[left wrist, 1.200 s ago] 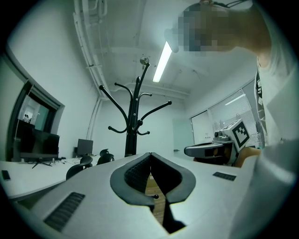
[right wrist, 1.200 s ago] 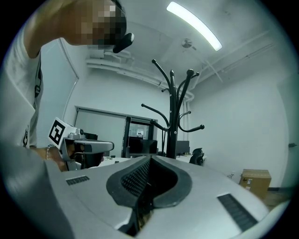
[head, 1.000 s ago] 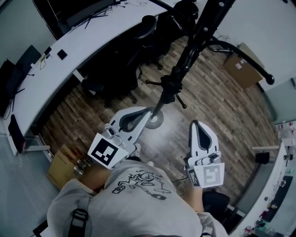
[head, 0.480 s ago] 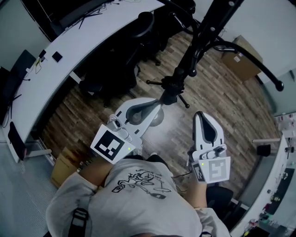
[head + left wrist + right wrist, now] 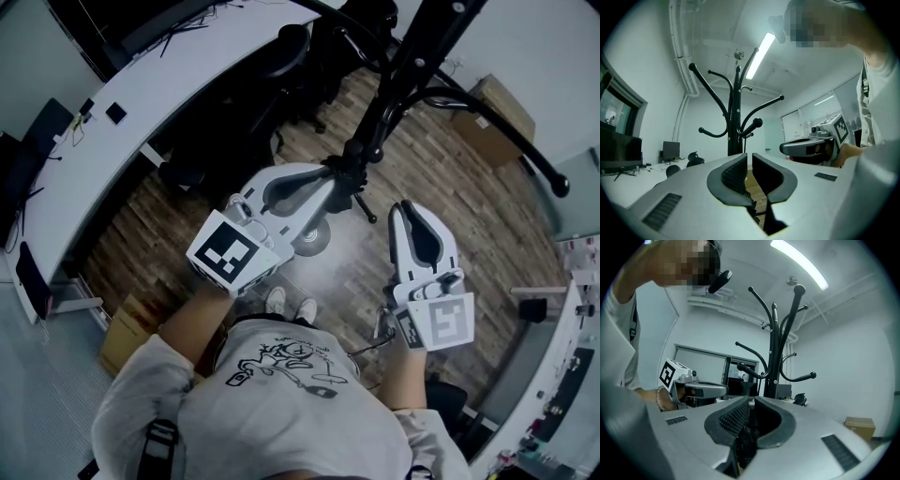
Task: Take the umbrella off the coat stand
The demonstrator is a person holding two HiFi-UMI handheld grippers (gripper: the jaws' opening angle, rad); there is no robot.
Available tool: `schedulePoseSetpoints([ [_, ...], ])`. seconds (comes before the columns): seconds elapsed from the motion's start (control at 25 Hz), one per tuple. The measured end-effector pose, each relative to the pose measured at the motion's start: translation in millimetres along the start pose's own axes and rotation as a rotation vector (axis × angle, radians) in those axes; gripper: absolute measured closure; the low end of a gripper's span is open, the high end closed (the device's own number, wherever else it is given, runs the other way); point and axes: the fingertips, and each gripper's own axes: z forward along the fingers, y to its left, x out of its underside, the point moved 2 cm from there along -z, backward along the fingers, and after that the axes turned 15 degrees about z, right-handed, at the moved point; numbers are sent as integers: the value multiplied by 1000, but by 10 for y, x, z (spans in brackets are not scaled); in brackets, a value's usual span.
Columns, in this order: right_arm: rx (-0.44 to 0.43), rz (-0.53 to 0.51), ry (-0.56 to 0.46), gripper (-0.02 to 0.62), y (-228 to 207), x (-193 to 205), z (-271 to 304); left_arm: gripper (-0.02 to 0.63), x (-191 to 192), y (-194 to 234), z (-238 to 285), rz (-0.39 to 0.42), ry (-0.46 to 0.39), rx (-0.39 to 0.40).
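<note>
The black coat stand (image 5: 403,70) rises from its round base (image 5: 314,244) on the wood floor, with curved hooks spreading out at the top. It also fills the middle of the left gripper view (image 5: 736,117) and the right gripper view (image 5: 774,357). I cannot make out an umbrella on it; a dark knot (image 5: 352,169) sits on the pole. My left gripper (image 5: 328,180) (image 5: 749,161) points at that knot, its jaws together but for a thin slit, nothing between them. My right gripper (image 5: 405,208) (image 5: 751,404) is just right of the pole, shut and empty.
A long curved white desk (image 5: 169,84) runs along the left with black office chairs (image 5: 234,131) before it. A cardboard box (image 5: 502,117) stands at the far right, another (image 5: 122,333) at the lower left. One long hook arm (image 5: 525,155) reaches out to the right.
Both grippers have moved forward and up toward the stand. The left one's tips went from beside the base to the dark knot on the pole. The jaws stayed as they were.
</note>
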Motion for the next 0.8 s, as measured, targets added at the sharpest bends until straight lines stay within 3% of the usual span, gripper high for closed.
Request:
schedulePoseSetpoints([
  [0.4, -64, -8, -6, 531, -79, -110, 313, 546, -107, 146, 360, 55, -30, 37],
  [0.8, -109, 2, 18, 518, -190, -146, 681, 541, -77, 333, 675, 60, -20, 74],
])
